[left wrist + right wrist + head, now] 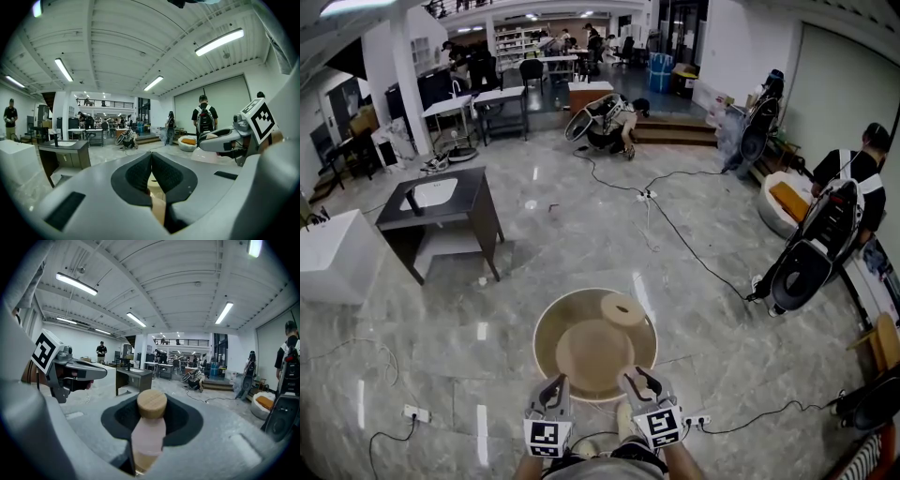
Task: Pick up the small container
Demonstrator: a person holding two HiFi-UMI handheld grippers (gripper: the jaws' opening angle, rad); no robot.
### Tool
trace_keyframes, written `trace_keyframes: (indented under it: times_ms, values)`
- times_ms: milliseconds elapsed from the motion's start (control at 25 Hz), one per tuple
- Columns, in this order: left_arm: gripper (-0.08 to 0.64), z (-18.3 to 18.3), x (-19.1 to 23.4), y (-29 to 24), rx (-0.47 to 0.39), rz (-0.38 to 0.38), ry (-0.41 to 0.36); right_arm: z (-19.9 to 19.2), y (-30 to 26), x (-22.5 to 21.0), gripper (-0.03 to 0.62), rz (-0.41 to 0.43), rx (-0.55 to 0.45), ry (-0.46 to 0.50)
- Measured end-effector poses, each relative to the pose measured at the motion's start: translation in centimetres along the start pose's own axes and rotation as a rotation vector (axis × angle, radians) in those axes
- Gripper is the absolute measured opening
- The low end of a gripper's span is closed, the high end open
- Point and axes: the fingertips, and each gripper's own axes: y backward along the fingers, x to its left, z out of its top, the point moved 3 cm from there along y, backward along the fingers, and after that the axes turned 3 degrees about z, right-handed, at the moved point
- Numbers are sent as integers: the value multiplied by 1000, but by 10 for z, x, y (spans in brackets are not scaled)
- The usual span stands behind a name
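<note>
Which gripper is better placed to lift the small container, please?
Right. The container already sits clamped between the jaws of the right gripper, clear of any surface. The left gripper has its jaws closed together, with no container between them.

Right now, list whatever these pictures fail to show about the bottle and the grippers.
Bottle base: right gripper view, hidden down between the right fingers.
Beige patch below the shut left fingers: left gripper view, too little shows to name it.
Round table legs: head view, hidden under its top.

round tan table (546, 330) on marble floor (562, 246); dark sink cabinet (478, 202) well apart; cable (694, 251) across floor.
</note>
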Motion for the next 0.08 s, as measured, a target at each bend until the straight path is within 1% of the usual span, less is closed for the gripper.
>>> trace_keyframes:
  times_ms: [80]
  values:
    - [18, -2, 2, -1, -1, -2, 1, -1, -3, 1, 118, -2, -8, 4]
